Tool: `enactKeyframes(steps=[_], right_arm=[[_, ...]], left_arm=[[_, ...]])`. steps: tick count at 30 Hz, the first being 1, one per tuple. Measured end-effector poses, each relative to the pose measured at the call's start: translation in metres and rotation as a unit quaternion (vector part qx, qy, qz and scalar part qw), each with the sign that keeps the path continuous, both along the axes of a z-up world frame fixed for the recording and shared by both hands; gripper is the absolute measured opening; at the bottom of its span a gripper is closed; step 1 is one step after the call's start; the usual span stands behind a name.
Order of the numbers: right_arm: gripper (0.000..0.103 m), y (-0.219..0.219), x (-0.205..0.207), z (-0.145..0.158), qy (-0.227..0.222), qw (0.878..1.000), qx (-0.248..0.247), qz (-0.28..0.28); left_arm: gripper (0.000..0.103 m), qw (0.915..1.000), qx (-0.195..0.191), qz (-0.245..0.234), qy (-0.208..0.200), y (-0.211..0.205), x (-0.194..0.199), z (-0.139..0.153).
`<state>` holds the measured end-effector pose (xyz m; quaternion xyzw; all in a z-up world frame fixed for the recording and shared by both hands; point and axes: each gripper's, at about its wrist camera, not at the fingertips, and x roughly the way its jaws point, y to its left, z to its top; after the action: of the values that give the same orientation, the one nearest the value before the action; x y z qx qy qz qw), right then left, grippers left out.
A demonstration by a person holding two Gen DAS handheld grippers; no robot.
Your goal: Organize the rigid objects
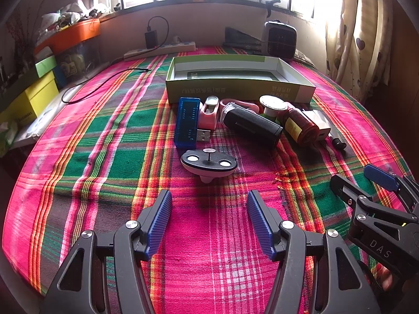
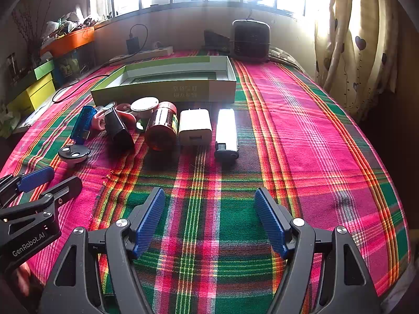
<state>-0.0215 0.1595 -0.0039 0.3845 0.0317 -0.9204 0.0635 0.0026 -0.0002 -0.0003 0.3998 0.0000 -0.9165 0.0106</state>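
An open green-and-white box [image 1: 235,89] [image 2: 162,90] stands on the plaid cloth. In front of it lies a row of small objects: a blue USB tester [image 1: 186,123] [image 2: 81,123], a pink clip-like piece [image 1: 209,112], a black cylinder [image 1: 252,124] [image 2: 119,128], a red-capped jar [image 1: 301,124] [image 2: 162,127], a white charger [image 2: 195,128], a white lighter-like stick [image 2: 226,133] and an oval black-topped gadget [image 1: 209,166] [image 2: 73,154]. My left gripper [image 1: 209,222] is open and empty, just short of the oval gadget. My right gripper [image 2: 209,219] is open and empty, short of the charger and the stick.
A power strip [image 1: 159,49] with a plugged charger and a black cable [image 1: 104,81] lie at the back left. A dark fan-like appliance [image 1: 280,39] [image 2: 250,39] stands at the back right. Stacked coloured boxes [image 1: 39,89] line the left edge. Curtains [image 2: 353,39] hang on the right.
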Motion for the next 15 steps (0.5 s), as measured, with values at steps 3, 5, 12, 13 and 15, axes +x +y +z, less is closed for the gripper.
enactKeyframes(steps=[3, 5, 12, 13, 15], right_arm=[[0.071, 0.000, 0.000, 0.000, 0.000, 1.000, 0.000, 0.000], [0.071, 0.000, 0.000, 0.000, 0.000, 1.000, 0.000, 0.000], [0.071, 0.001, -0.005, 0.002, -0.008, 1.000, 0.000, 0.021], [0.071, 0.002, -0.006, 0.003, -0.010, 1.000, -0.001, 0.024], [0.071, 0.004, -0.011, 0.003, -0.013, 1.000, 0.002, 0.021]], left_arm=[[0.059, 1.0000, -0.001, -0.001, 0.001, 0.001, 0.001, 0.000], [0.059, 1.0000, -0.001, -0.001, 0.001, 0.001, 0.001, -0.001], [0.059, 0.9995, 0.030, -0.010, 0.004, -0.007, 0.001, 0.000], [0.059, 0.9993, 0.034, -0.010, 0.003, -0.008, 0.000, 0.001], [0.059, 0.9992, 0.039, -0.013, 0.001, -0.007, -0.002, 0.002]])
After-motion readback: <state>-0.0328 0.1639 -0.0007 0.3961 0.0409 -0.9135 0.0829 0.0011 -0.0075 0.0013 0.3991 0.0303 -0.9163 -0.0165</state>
